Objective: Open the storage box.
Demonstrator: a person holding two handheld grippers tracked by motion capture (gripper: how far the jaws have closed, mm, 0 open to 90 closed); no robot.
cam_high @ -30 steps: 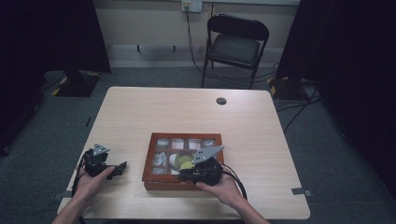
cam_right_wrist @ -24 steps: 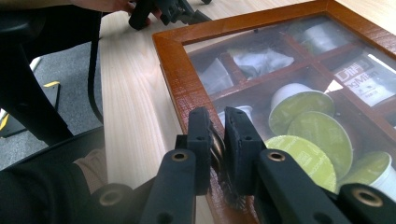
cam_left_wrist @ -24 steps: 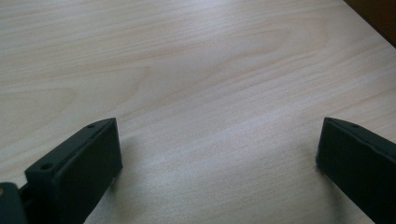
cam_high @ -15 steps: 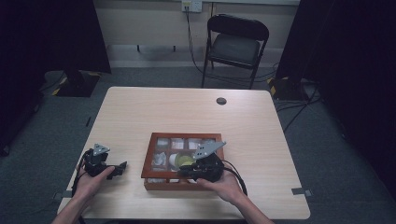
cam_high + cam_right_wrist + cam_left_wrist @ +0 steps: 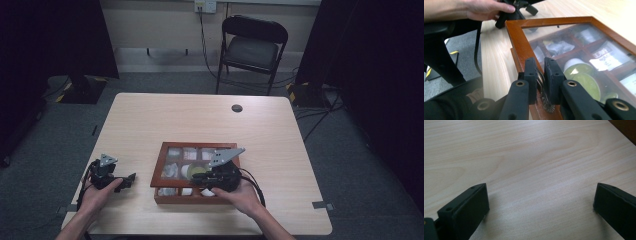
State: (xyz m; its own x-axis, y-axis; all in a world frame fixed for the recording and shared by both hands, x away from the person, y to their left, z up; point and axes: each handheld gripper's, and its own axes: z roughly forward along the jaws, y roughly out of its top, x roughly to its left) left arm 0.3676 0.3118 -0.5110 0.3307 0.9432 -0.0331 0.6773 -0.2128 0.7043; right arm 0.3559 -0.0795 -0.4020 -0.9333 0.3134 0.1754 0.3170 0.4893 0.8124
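Note:
A brown wooden box (image 5: 159,167) with a glass lid lies near the table's front edge, and its compartments hold packets and a round green tin (image 5: 192,171). My right gripper (image 5: 200,182) reaches leftward over the box's front part. In the right gripper view my right gripper (image 5: 540,67) is shut on a small metal clasp (image 5: 544,93) on the lid's wooden frame (image 5: 516,42). My left gripper (image 5: 127,181) rests on the table to the left of the box. Its jaws stand wide open over bare wood, as the left gripper (image 5: 540,205) shows.
A small dark disc (image 5: 237,108) lies near the table's far edge. A black folding chair (image 5: 252,47) stands beyond the table, with cables on the floor around it. The other hand (image 5: 474,10) and left gripper (image 5: 524,7) appear beyond the box corner.
The right gripper has edged slightly away from the front edge while staying on the box. The left gripper has not moved.

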